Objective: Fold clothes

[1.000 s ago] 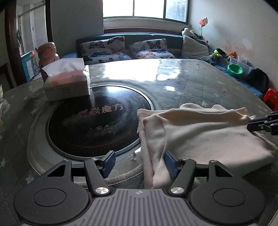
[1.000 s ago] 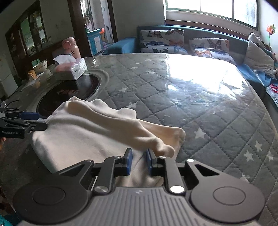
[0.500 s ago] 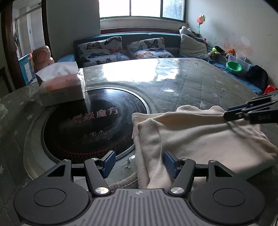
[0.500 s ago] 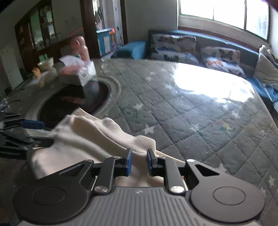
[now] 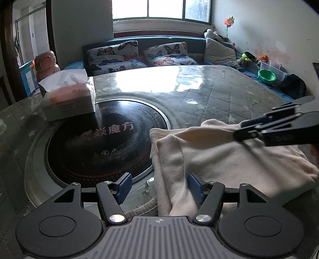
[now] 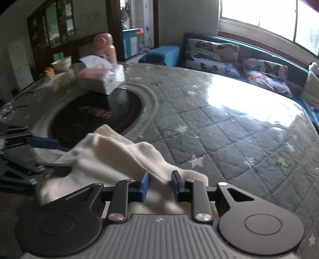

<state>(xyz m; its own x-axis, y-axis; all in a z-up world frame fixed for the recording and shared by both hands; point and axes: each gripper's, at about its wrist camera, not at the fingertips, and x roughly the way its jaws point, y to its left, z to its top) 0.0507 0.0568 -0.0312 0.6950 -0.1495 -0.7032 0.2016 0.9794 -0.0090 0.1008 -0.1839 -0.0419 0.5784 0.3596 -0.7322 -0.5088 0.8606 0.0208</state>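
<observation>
1. Left wrist view: the left gripper [image 5: 159,186] stands wide open, pads clear of the cream garment [image 5: 219,157], whose edge lies between them at 5 o'clock on the table [image 5: 219,99]. The tissue box [image 5: 67,95] sits at 10 o'clock by the black cooktop [image 5: 103,143].
2. Right wrist view: the right gripper [image 6: 159,185] is opening; a garment fold lies between its pads, no longer pinched.

Window [image 5: 159,9] daylight glares off table [image 5: 155,79]; right view blurred, fisheye-warped edges
</observation>
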